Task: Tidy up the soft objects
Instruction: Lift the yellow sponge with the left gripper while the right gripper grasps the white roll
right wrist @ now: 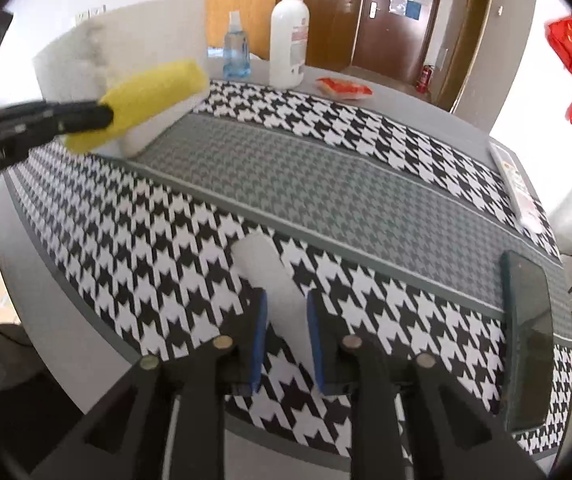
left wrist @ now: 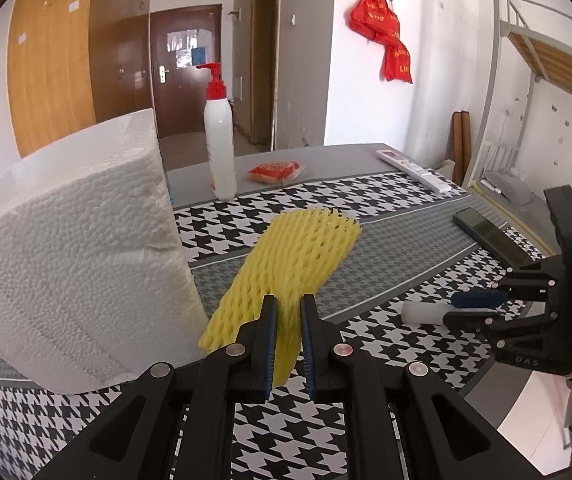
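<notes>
My right gripper: jaws narrow, straddling white foam piece near the table's front edge, long axis along my fingers. My left gripper: clamped on yellow foam net, beside the white foam block.

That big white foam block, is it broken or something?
A little. The white foam block shows a crack and a rough, chipped edge on the side facing the yellow foam net. It stands upright on the tablecloth, not toppled.

A houndstooth cloth covers the grey table.
</notes>
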The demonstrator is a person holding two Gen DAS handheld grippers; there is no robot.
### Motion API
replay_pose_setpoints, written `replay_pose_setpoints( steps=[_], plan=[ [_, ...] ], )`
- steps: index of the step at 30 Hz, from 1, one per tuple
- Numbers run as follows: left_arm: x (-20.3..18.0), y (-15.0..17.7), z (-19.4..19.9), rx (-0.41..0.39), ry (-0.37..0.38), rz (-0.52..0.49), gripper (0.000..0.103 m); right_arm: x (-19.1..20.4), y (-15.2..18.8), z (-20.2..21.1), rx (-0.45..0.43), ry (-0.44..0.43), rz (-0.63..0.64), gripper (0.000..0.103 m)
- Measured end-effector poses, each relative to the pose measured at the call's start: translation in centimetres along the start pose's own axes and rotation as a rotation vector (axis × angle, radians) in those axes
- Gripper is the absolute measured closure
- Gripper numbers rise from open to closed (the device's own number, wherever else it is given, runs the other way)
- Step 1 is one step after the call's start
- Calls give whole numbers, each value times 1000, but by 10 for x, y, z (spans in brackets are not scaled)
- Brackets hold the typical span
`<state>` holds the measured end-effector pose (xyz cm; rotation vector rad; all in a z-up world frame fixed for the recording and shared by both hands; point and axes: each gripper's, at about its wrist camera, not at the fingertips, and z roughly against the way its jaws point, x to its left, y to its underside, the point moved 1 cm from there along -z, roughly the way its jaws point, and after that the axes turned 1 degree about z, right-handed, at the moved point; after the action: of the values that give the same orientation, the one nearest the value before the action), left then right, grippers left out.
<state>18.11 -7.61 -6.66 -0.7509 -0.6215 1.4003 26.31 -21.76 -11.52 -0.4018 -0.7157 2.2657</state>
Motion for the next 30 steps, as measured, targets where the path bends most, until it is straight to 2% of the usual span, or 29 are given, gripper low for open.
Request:
replay_pose_setpoints(
  steps=[6,12,14,16,19,20,22,24,25,30],
  plan=[
    [0,2,4,-1,3,0,90,-11,11,7,-18,-67,-2,74],
    [-1,4,9,-7,15,-5,90,-9,9,6,-27,-66,19,72],
    [0,4,10,-11,17,-2,90,-8,9,5,-36,-77,25,62],
    [1,4,12,-15,15,1,90,-3,9,2,-41,-81,35,46],
    [2,4,13,-15,10,3,90,6,8,-1,-41,-36,58,46],
    [2,4,14,-16,9,4,90,6,7,-2,-35,-34,50,47],
    [2,4,15,-19,10,4,90,0,5,-2,-24,15,25,72],
    [2,4,15,-19,10,2,90,-14,5,-3,-25,17,-37,85],
    [2,4,15,-19,12,1,90,-21,5,-3,-26,5,-74,89],
    [4,5,18,-19,19,0,90,-21,6,-1,-38,7,-104,90]
  ],
)
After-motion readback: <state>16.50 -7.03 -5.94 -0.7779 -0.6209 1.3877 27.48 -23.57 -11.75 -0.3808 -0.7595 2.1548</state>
